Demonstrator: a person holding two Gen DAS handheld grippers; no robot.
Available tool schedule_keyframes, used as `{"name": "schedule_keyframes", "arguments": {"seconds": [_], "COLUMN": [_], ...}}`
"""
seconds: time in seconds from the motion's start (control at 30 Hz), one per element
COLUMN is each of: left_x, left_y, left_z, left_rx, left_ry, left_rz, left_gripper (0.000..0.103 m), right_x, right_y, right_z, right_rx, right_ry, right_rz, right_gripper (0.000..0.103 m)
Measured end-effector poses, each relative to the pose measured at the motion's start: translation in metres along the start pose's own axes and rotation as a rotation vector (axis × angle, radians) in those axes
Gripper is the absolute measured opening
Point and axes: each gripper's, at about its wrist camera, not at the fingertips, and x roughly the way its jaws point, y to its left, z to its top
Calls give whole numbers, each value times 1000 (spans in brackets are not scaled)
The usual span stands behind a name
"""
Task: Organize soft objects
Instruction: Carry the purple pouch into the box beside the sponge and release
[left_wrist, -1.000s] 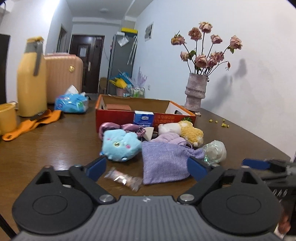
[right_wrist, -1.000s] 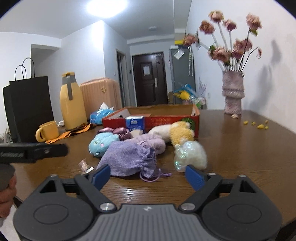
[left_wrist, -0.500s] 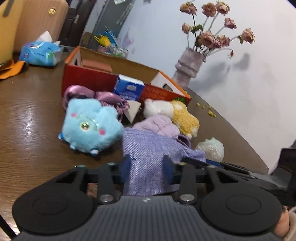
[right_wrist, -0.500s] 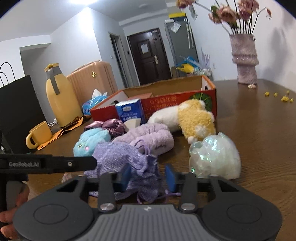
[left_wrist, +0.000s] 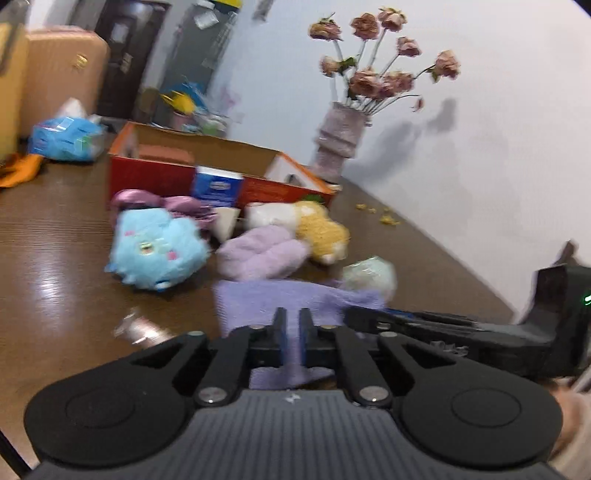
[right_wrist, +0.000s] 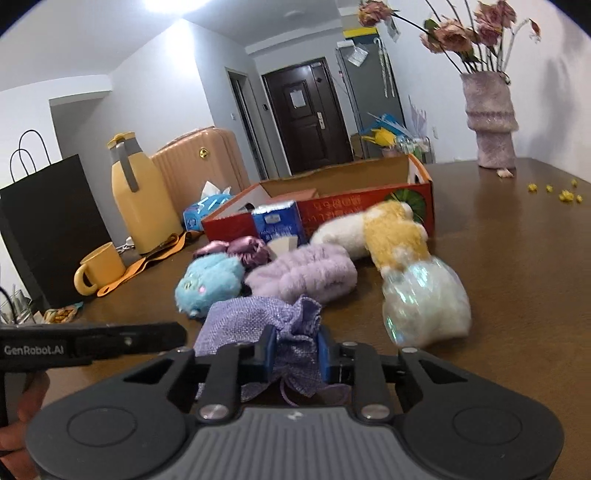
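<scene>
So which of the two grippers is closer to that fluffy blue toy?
Left. The left gripper grips the purple pouch on the side next to the blue toy. The right gripper pinches the pouch's gathered end, farther from the toy.

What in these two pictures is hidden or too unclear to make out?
- Inside of the red cardboard box: both views look across it, so its near wall hides the floor.
- Contents of the purple drawstring pouch: its cloth is opaque, and the left tongs and right tongs cover its ends.
- Small clear wrapper: left view, blurred.
- Print on the blue carton: too small.
</scene>
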Motion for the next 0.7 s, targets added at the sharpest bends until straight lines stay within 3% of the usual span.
{"name": "schedule_keyframes", "arguments": {"seconds": [0.07, 0.13, 0.23, 0.3, 0.33, 0.37, 0.47, 0.6, 0.7], "left_x": [1, 4, 15, 21, 26, 30, 29, 19, 12], "left_y": [-4, -7, -11, -10, -9, -7, -6, -9, -3], "left_z": [-7, -10, -11, -13, -14, -14, -14, -3, 24], "left_rx": [10, 6, 13, 5, -2, -8, -20, 7, 15], "left_ry": [28, 31, 52, 66, 80, 93, 97, 54, -3], "left_rz": [26, 27, 29, 11, -4, -14, -28, -50, -65], "left_gripper": [60, 82, 76, 56, 37, 26, 11, 9, 9], "right_x": [-2, -5, -8, -7, -6, -5, -6, -9, -8], "right_y": [-6, -11, -14, -15, -16, -17, -20, -21, -19], "right_z": [-7, -12, -13, -13, -14, -13, -11, -3, 22], "right_rx": [20, 40, 40, 30, 29, 30, 27, 43, 52], "right_ry": [33, 38, 32, 36, 39, 40, 37, 12, -32], "right_rz": [-9, -15, -23, -22, -20, -21, -25, -7, 30], "right_gripper": [22, 22, 22, 22, 22, 22, 22, 22, 22]}}
